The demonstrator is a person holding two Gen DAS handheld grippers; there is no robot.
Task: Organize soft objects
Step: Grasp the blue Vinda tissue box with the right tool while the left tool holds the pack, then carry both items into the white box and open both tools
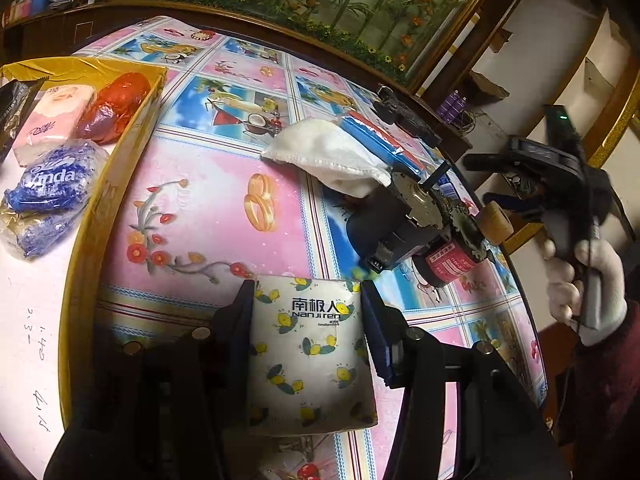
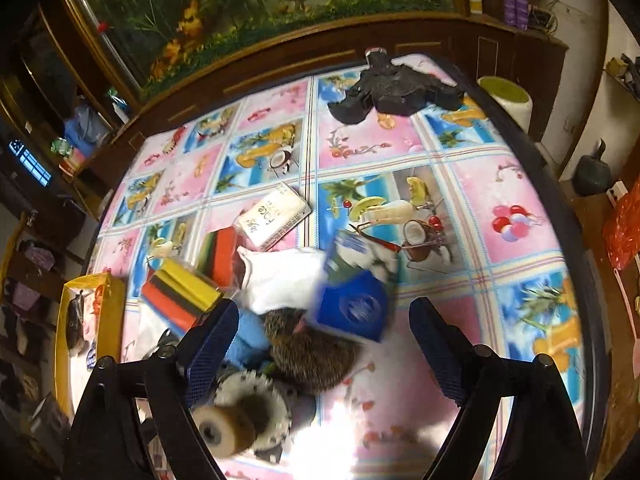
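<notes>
Tissue pack [image 1: 306, 344] sits clamped in our left gripper [image 1: 308, 328]; our right gripper [image 2: 320, 344] gapes, empty, above a blue packet [image 2: 354, 306].

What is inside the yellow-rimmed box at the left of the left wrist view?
The box holds a pink tissue pack, a red plastic bag, a blue Vinda pack and a dark packet. Anything beneath them is covered.

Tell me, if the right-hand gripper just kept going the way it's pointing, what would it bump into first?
Probably the blue packet, which lies straight ahead between the open fingers of the right gripper, with a brown bristly thing just below it. Depth is hard to judge here, so the bristly thing might come first.
</notes>
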